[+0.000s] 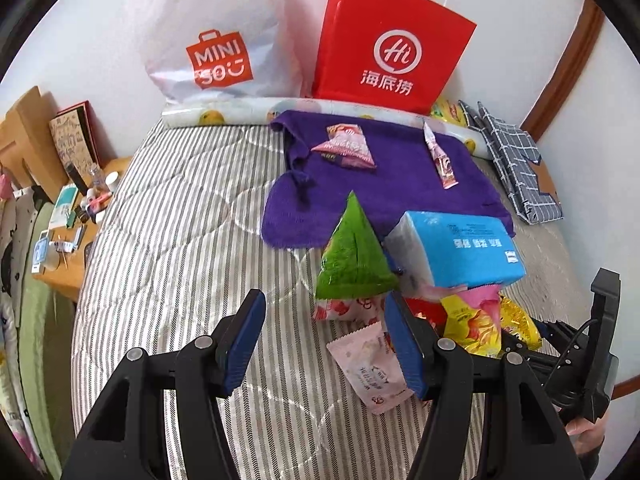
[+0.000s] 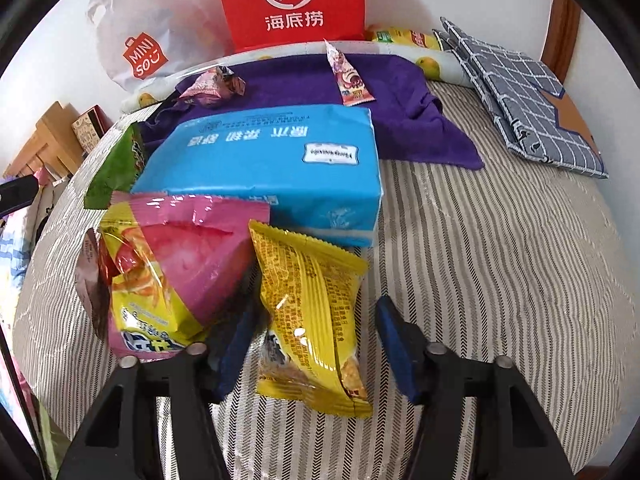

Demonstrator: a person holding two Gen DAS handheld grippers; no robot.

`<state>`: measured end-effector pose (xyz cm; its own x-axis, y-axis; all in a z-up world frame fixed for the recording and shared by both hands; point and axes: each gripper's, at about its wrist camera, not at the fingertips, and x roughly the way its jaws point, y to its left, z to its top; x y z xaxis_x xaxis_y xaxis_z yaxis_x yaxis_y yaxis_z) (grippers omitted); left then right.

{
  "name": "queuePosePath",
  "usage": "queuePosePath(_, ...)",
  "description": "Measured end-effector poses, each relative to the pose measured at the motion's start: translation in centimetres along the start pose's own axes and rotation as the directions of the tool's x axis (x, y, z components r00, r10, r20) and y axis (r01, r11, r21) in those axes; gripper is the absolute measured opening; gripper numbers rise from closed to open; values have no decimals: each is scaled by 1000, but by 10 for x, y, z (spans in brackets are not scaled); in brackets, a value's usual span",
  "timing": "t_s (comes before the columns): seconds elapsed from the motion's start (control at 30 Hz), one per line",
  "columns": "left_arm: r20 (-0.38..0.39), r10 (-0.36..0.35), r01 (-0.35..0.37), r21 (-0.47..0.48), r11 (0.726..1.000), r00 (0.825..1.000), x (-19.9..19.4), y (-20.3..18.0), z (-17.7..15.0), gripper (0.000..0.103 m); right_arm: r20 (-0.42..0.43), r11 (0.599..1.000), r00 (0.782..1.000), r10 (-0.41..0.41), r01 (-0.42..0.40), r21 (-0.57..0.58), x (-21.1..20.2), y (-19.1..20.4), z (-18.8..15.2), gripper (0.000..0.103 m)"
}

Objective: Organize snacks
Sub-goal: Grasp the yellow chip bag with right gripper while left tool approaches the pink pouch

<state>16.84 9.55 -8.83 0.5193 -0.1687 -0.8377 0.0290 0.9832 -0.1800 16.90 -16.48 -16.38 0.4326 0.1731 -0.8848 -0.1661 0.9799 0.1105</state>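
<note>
snacks heaped on a striped bed, two hand-held grippers poised over them

the left hand-held gripper [image 1: 325, 344] hangs over the striped bed cover [image 1: 168, 240] with its jaws apart; a pale pink sachet [image 1: 366, 368] lies flat on the cover between them, near the right finger, and the pads are not pressing it. just beyond stands a green triangular snack pack [image 1: 354, 256], leaning against a blue tissue pack [image 1: 460, 248]. the right hand-held gripper [image 2: 314, 344] straddles a yellow snack packet [image 2: 316, 320], jaws apart, with a clear gap beside the right finger. a pink-and-yellow chip bag [image 2: 176, 276] lies touching the packet's left side. farther back, a purple towel [image 1: 400, 168] carries a pink snack pack [image 1: 346, 148] and a thin stick sachet [image 1: 440, 160], in front of a red paper bag [image 1: 392, 44] and a white miniso bag [image 1: 212, 36].
</note>
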Motion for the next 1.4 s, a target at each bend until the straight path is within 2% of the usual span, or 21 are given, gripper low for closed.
queuePosePath(0.1,-16,-6,6,-6,1000,1000,6,0,-4,61,7,1000,1000,18,-18,16,-1,-4,-2,41)
queuePosePath(0.33,-46,-13,12,-5,1000,999,15,-2,-16,61,51,1000,999,8,-8,4,-14,-4,-3,40)
queuePosePath(0.63,-94,-77,74,-28,997,993,27,-4,-31,61,102,999,993,-51,52,-4,-33,-11,1,40)
queuePosePath(1.4,-211,-30,34,16,999,977,64,-18,-48,61,94,998,994,-61,63,-23,-31,-16,-3,40)
